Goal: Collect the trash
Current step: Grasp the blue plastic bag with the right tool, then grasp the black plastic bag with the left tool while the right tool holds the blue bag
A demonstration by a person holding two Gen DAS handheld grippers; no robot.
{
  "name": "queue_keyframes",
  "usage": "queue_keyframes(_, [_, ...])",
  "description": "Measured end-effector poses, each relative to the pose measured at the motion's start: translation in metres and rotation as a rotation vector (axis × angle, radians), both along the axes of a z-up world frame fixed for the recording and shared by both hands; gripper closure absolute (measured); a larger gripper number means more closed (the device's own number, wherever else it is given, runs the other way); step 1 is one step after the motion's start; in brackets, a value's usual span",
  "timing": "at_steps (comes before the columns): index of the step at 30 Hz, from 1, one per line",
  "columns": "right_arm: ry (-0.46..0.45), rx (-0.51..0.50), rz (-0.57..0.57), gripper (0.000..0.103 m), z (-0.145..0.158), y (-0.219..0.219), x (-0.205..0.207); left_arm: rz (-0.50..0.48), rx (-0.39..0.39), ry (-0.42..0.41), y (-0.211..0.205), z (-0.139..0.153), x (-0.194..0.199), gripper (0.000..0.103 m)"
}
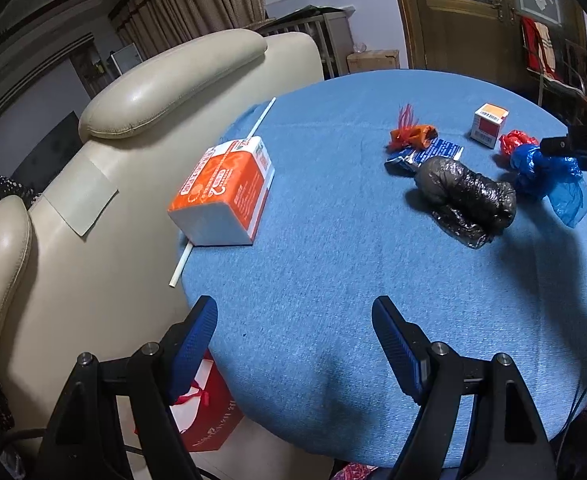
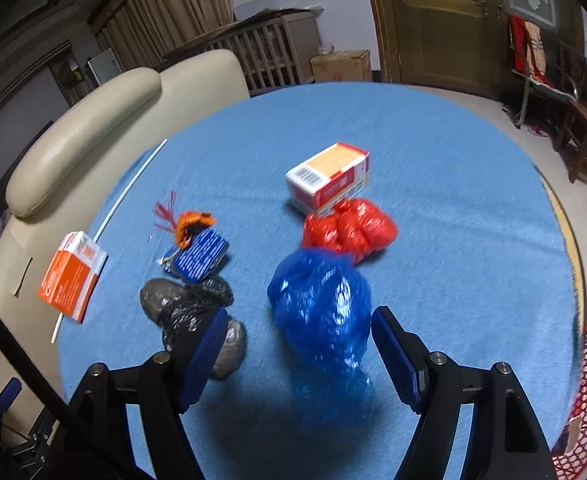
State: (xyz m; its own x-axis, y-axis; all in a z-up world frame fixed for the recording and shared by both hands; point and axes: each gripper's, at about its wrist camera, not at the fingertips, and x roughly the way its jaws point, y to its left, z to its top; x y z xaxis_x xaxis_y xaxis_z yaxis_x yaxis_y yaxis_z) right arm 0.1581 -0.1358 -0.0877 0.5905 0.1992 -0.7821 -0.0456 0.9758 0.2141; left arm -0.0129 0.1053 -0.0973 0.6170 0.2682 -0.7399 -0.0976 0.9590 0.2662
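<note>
the right gripper (image 2: 299, 344) is seen with its jaws spread wide around a crumpled blue plastic bag (image 2: 321, 312) that lies between the fingers on the blue tablecloth (image 2: 453, 240), with no pad seen pressing on it. a red bag (image 2: 353, 226) and a small carton (image 2: 329, 178) are found just beyond it, a black bag (image 2: 189, 312) to its left. the left gripper (image 1: 295, 344) is held wide open and empty above bare cloth, well apart from the orange box (image 1: 223, 192).

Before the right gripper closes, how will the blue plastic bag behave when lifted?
The blue plastic bag looks thin and crinkled, so it will probably crush between the fingers. Its loose tail likely dangles. It seems light for its size and may slip.
</note>
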Motion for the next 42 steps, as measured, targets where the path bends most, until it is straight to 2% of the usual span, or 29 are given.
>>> queue_keyframes(4, [0.002,0.001,0.000,0.026,0.000,0.000,0.008,-0.007,0.003,0.006,-0.004,-0.001,0.001,0.023])
queue_keyframes(10, [0.070,-0.006,0.030,0.026,-0.022,0.011,0.026,-0.009,0.002,0.010,-0.007,-0.005,0.001,0.023])
queue_keyframes(13, [0.076,-0.048,0.028,0.026,-0.030,0.017,0.028,-0.008,0.001,0.012,-0.007,-0.006,0.001,0.023])
queue_keyframes(16, [0.097,-0.040,0.018,0.026,-0.037,0.016,0.029,-0.007,0.000,0.017,-0.007,-0.007,0.002,0.023])
queue_keyframes(18, [0.106,-0.055,0.013,0.036,-0.041,0.015,0.028,-0.007,-0.003,0.020,-0.007,-0.008,0.004,0.023])
queue_keyframes(19, [0.114,-0.061,0.010,0.045,-0.043,0.014,0.029,-0.007,-0.004,0.022,-0.007,-0.008,0.004,0.023])
queue_keyframes(22, [0.117,-0.023,-0.005,0.047,-0.047,0.006,0.027,-0.010,-0.003,0.023,-0.008,-0.008,0.005,0.023])
queue_keyframes(32, [0.085,0.002,-0.006,0.050,-0.044,-0.003,0.013,-0.024,0.004,0.028,-0.016,-0.007,0.010,0.023])
queue_keyframes(40, [0.060,0.054,0.020,0.050,-0.037,-0.021,-0.022,-0.049,-0.083,0.063,-0.024,-0.008,0.042,0.023])
queue_keyframes(42, [0.058,0.054,0.024,0.050,-0.039,-0.026,-0.031,-0.063,-0.132,0.072,-0.029,-0.007,0.056,0.023])
